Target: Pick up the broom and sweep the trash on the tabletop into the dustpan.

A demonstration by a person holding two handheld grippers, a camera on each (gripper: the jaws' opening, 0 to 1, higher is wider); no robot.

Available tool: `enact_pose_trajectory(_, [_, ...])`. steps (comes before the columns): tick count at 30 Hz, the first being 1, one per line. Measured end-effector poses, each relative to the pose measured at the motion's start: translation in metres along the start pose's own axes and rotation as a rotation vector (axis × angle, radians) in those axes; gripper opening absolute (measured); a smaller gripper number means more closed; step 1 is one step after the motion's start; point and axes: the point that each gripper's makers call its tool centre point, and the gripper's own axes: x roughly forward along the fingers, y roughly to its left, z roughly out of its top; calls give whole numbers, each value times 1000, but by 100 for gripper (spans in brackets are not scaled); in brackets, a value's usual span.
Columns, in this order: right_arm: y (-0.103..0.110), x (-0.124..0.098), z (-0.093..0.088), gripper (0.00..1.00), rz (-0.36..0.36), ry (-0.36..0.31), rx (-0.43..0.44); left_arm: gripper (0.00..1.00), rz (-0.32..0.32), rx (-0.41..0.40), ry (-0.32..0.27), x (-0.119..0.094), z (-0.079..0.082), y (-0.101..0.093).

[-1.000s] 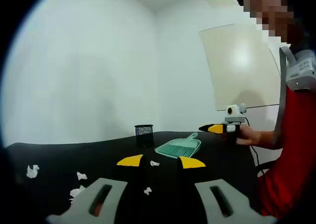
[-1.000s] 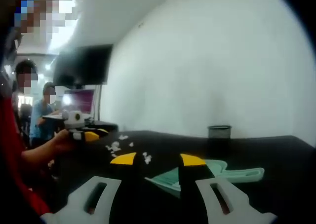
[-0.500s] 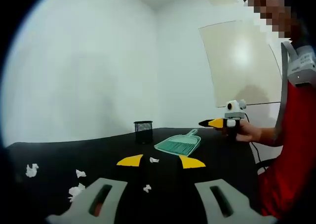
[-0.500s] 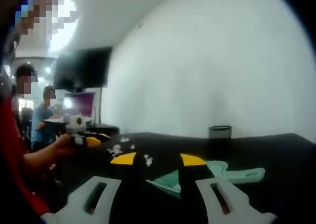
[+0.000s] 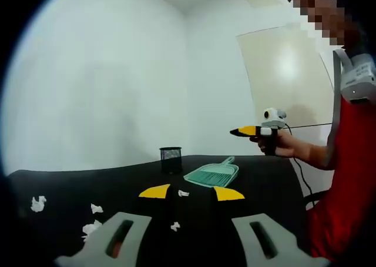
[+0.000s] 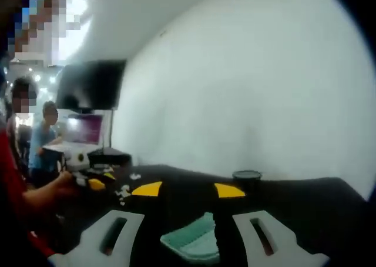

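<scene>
The right gripper (image 5: 242,131) had risen above the tabletop (image 5: 64,187) since a second before, jaws apart and empty. The left gripper (image 5: 191,192) likewise gaped empty near the dustpan (image 5: 212,174), so sweeping had not begun.

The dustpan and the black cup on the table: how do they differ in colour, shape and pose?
The dustpan is pale green; the cup is black. The dustpan is a flat, wide scoop with a handle; the cup is a small mesh cylinder without one. The dustpan lies low on the table; the cup stands upright, with its open top up. Both rest on the same black table, close together and apart from the paper scraps.
</scene>
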Motion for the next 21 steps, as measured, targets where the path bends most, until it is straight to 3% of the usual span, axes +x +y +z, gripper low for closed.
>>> enact_pose_trajectory(5, [-38, -4, -4, 34, -146, 38, 82, 24, -3, 2, -5, 0, 1, -1])
enact_pose_trajectory(12, [-87, -21, -28, 34, -341, 110, 177, 24, 0, 1, -16, -1, 3, -1])
enact_pose_trajectory(16, [-114, -36, -47, 38, -449, 127, 310, 25, 4, -1, -21, -1, 5, -1])
enact_pose_trajectory(21, [-128, -47, -72, 40, -515, 150, 471, 24, 6, -5, -28, -2, 6, 0])
